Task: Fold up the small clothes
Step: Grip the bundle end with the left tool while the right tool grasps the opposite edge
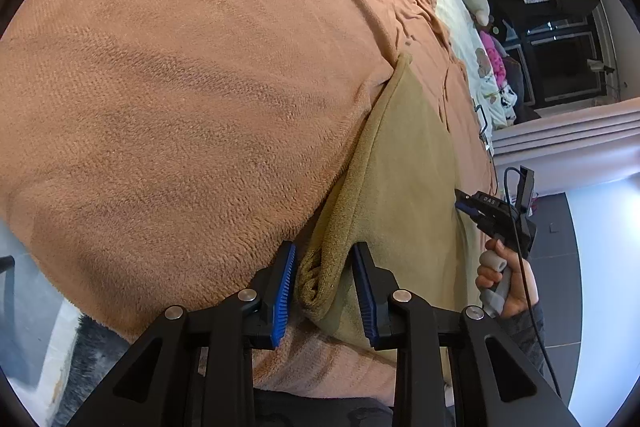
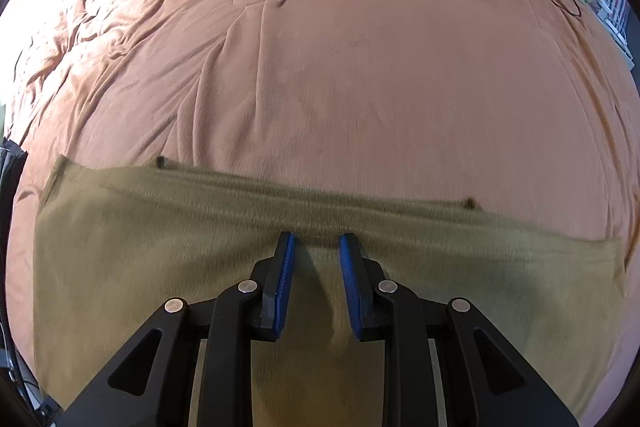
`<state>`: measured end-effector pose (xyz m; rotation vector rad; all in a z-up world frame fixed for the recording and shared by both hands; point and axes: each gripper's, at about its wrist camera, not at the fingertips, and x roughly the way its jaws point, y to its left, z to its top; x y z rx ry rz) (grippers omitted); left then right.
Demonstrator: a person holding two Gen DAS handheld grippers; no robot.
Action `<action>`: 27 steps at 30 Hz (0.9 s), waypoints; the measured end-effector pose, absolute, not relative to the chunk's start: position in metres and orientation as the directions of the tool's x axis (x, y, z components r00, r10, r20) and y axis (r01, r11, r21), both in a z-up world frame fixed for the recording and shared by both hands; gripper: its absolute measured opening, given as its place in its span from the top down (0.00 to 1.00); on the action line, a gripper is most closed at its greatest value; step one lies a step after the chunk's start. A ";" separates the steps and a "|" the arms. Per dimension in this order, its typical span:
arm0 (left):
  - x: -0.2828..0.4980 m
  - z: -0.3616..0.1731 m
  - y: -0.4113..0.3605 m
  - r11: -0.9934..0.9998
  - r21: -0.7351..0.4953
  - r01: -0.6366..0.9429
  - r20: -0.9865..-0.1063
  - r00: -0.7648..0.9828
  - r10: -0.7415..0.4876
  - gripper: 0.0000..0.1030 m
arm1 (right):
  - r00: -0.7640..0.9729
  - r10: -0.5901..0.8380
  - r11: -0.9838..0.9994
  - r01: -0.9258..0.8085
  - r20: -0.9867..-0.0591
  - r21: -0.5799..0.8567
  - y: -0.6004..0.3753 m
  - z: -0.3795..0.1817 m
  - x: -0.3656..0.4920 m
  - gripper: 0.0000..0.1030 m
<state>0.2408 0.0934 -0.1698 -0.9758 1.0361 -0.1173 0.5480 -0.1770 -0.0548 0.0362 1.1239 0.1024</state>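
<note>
Both tongs stand released: your left tongs (image 1: pixel 324 291) straddle the bunched corner of the olive fleece cloth (image 1: pixel 404 163), your right tongs (image 2: pixel 316 269) hover over its folded edge. It lies on the brown blanket (image 2: pixel 360 67), seemingly folded once; further folds remain.

Bed with rumpled orange-brown blanket (image 2: pixel 360 67), olive cloth (image 2: pixel 120 267) flat on it, possibly fleece

Both wrist views close above bed; shared: olive cloth (image 1: pixel 404 163) (image 2: pixel 160 247).
</note>
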 end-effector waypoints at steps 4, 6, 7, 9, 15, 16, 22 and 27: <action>0.241 -0.171 0.094 0.593 -0.726 -0.347 -0.671 0.542 -0.505 0.76 | 0.424 0.104 0.994 -0.058 -0.900 0.087 -0.178 -0.052 0.551 0.80; 0.241 -0.172 0.095 0.587 -0.729 -0.351 -0.670 0.542 -0.507 0.82 | 0.422 0.115 0.993 -0.049 -0.899 0.104 -0.180 -0.047 0.548 0.80; 0.240 -0.172 0.096 0.585 -0.731 -0.351 -0.668 0.541 -0.510 0.84 | 0.424 0.120 0.993 -0.046 -0.898 0.111 -0.182 -0.042 0.543 0.80; 0.240 -0.171 0.097 0.576 -0.741 -0.345 -0.658 0.543 -0.522 0.88 | 0.432 0.135 0.991 -0.060 -0.892 0.122 -0.183 -0.035 0.530 0.80; 0.240 -0.155 0.096 0.554 -0.781 -0.287 -0.605 0.569 -0.557 0.91 | 0.442 0.196 0.981 -0.091 -0.875 0.173 -0.185 -0.020 0.482 0.80; 0.241 -0.152 0.096 0.548 -0.789 -0.277 -0.593 0.574 -0.565 0.91 | 0.439 0.203 0.979 -0.093 -0.875 0.181 -0.184 -0.018 0.475 0.80; 0.249 -0.134 0.093 0.518 -0.827 -0.219 -0.535 0.591 -0.604 0.91 | 0.417 0.240 0.971 -0.107 -0.877 0.214 -0.186 -0.021 0.437 0.80; 0.255 -0.121 0.085 0.501 -0.848 -0.173 -0.495 0.597 -0.632 0.91 | 0.384 0.270 0.963 -0.119 -0.883 0.242 -0.194 -0.026 0.413 0.80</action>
